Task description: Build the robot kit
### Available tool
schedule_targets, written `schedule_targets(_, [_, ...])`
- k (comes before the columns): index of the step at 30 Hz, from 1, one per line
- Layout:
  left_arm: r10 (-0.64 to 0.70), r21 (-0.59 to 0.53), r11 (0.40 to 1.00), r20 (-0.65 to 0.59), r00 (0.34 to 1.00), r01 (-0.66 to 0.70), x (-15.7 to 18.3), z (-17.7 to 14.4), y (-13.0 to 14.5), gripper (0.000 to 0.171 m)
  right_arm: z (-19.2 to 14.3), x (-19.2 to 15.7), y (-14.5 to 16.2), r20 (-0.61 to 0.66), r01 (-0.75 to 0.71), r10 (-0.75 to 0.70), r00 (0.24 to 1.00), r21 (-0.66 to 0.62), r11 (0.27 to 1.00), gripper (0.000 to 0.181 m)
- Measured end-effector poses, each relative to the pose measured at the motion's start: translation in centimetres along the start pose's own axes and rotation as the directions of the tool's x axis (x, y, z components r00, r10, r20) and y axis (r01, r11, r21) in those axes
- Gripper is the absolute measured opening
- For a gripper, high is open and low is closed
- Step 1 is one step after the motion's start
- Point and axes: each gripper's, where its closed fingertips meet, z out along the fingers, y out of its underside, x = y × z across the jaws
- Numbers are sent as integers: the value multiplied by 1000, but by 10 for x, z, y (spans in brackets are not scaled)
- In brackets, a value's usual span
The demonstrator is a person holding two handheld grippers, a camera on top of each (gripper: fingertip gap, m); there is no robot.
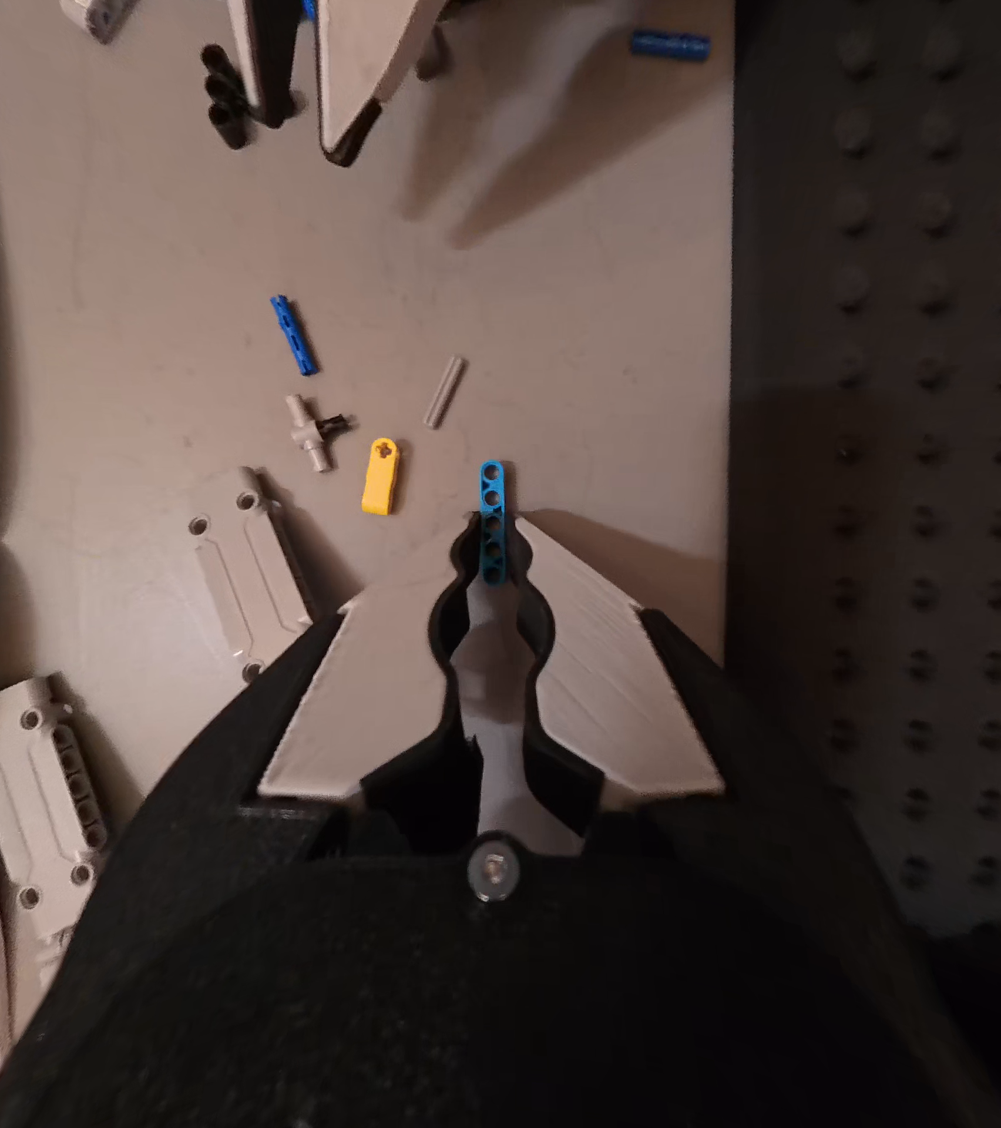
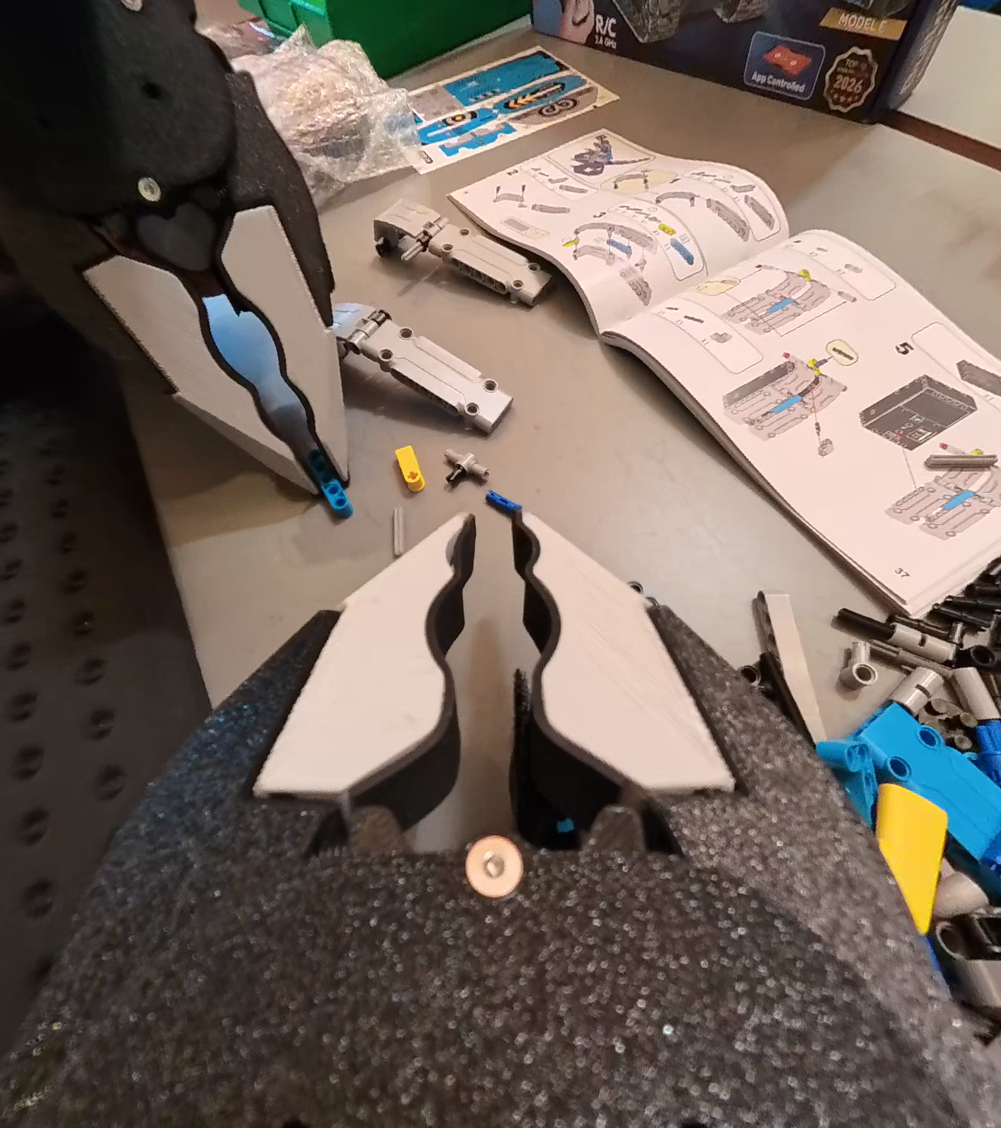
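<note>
Left gripper (image 1: pixel 495 519): clamped narrow on a thin light-blue plastic beam with a row of holes (image 1: pixel 492 488), tip down on the grey counter (image 1: pixel 577 342).
Slip risk: only the edges pinched; likely to twist or pop out if lifted fast.
Right gripper (image 2: pixel 493 519): narrowly parted, holding nothing, hovering just short of a small dark-blue plastic pin (image 2: pixel 503 500).
Nearby strays: yellow plastic connector with a cross hole (image 1: pixel 382 476), grey T-shaped peg piece (image 1: pixel 312 433), short grey axle (image 1: pixel 444 390); easily knocked by either gripper.
Left wrist view only: dark studded baseplate (image 1: pixel 925 427) just beside the beam.
Right wrist view only: loose pile of blue, black and grey parts (image 2: pixel 974 702), open instruction booklet (image 2: pixel 791 342), printed box (image 2: pixel 730 49) farthest.
</note>
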Motion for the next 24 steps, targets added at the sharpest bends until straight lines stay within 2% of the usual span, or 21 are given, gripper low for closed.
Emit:
schedule_targets(2, [-25, 42, 999, 79, 997, 22, -9, -2, -5, 6, -1, -3, -4, 24, -9, 8, 1000, 21, 1000, 11])
schedule_targets(4, [-118, 208, 974, 118, 986, 92, -16, -15, -26, 7, -3, -11, -13, 73, -29, 25, 997, 65, 997, 11])
schedule_targets(5, [-200, 333, 931, 123, 972, 149, -23, -28, -40, 6, -4, -14, -21, 94, -43, 34, 995, 96, 994, 12])
schedule_targets(6, [-291, 467, 858, 97, 952, 214, -29, -43, -54, 6, -5, -19, -31, 116, -55, 39, 992, 133, 990, 15])
schedule_targets(8, [-454, 668, 645, -55, 889, 370, -39, -73, -70, 6, -4, -29, -50, 168, -61, 28, 985, 199, 978, 19])
schedule_targets(10, [-512, 751, 434, -249, 822, 498, -44, -94, -72, 7, -1, -36, -68, 196, -51, -1, 981, 262, 964, 28])
schedule_targets(11, [-517, 750, 357, -338, 787, 557, -46, -100, -69, 6, 0, -38, -77, 203, -40, -23, 979, 302, 953, 36])
schedule_targets(13, [-485, 653, 280, -536, 691, 704, -39, -100, -66, 6, 5, -41, -89, 157, 53, -112, 981, 343, 938, 41])
schedule_targets(14, [-475, 597, 242, -614, 630, 765, -38, -102, -64, 6, 8, -47, -92, 133, 134, -189, 973, 345, 929, 41])
schedule_targets(15, [-467, 564, 194, -667, 581, 803, -40, -106, -62, 6, 10, -55, -94, 120, 209, -263, 957, 341, 916, 32])
schedule_targets(17, [-406, 474, 154, -769, 493, 867, -34, -114, -61, 6, 14, -66, -102, 104, 271, -326, 940, 354, 895, 28])
schedule_targets(20, [-304, 375, 105, -870, 389, 921, -29, -124, -57, 6, 20, -69, -110, 228, 153, -246, 942, 362, 920, 44])
schedule_targets(22, [-266, 323, 62, -907, 327, 944, -31, -125, -51, 6, 20, -70, -113, 332, 59, -188, 924, 362, 930, 45])
schedule_targets(24, [-202, 266, 10, -944, 262, 964, -33, -130, -48, 6, 22, -72, -116, 331, 65, -199, 922, 377, 924, 49])
